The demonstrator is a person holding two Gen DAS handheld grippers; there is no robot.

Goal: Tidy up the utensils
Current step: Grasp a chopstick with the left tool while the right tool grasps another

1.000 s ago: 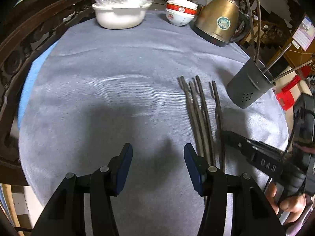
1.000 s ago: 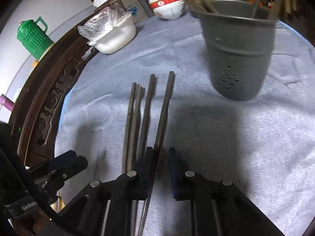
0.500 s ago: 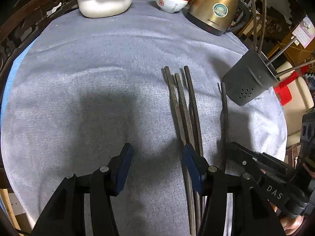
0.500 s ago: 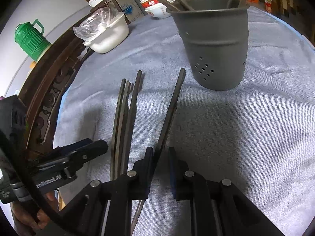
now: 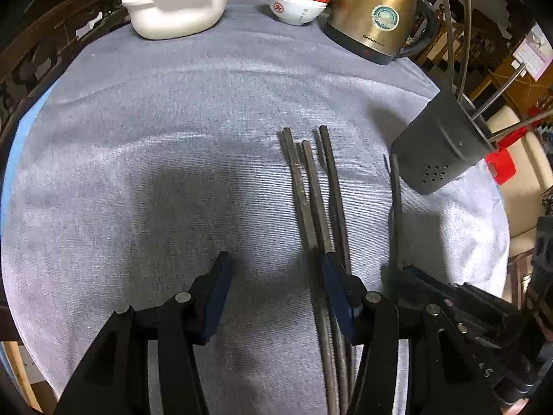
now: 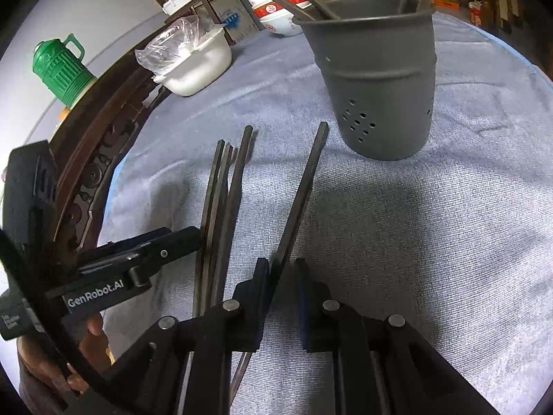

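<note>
Fingers (image 6: 261,278) now lifting chopstick (image 6: 304,186) higher.

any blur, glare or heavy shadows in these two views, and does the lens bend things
Left wrist view: sharp at centre, a broad soft shadow on the grey cloth ahead of the left claw, glare on the kettle, and the holder leans with fisheye bending. Right wrist view: holder slightly soft, dark shadow beside the held chopstick, corners blacked out.
</note>
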